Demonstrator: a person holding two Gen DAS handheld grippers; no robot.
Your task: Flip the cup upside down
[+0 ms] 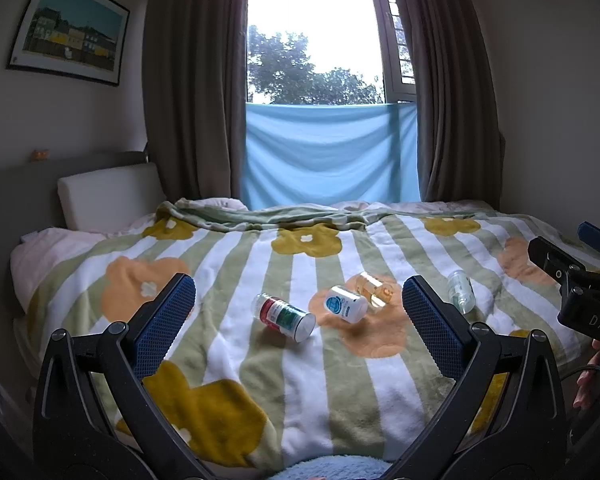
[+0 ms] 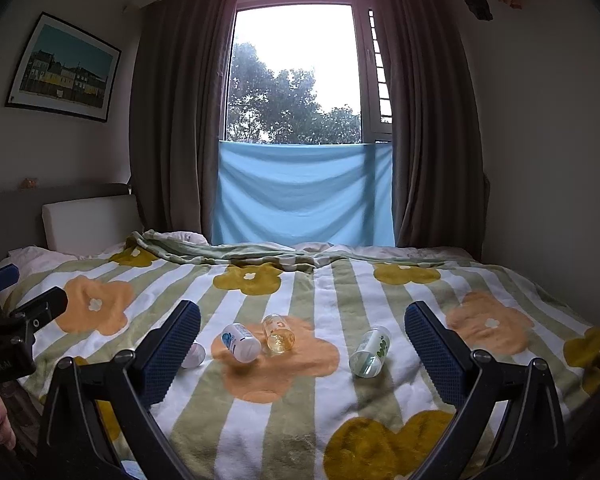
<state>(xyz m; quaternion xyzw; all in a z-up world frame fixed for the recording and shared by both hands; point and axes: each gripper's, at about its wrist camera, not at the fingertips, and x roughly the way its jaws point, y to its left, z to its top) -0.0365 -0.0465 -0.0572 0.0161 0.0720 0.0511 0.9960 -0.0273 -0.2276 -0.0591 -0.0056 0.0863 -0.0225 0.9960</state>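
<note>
Several small cups lie on their sides on the flowered blanket (image 1: pixel 300 380). A red-and-green cup (image 1: pixel 286 315) lies left. A white cup with a blue logo (image 1: pixel 345 303) and an amber clear cup (image 1: pixel 376 289) lie in the middle. A clear cup with green print (image 1: pixel 461 291) lies right. In the right wrist view the white cup (image 2: pixel 241 342), the amber cup (image 2: pixel 278 335) and the green-print cup (image 2: pixel 370 352) show between the fingers. My left gripper (image 1: pixel 299 306) is open and empty above the bed's near part. My right gripper (image 2: pixel 302 334) is open and empty too.
The bed fills the room's width, with a white pillow (image 1: pixel 108 196) at the far left. Grey curtains (image 1: pixel 192 80) and a blue cloth (image 1: pixel 328 156) hang at the window behind. The right gripper's body (image 1: pixel 580 292) shows at the left view's right edge.
</note>
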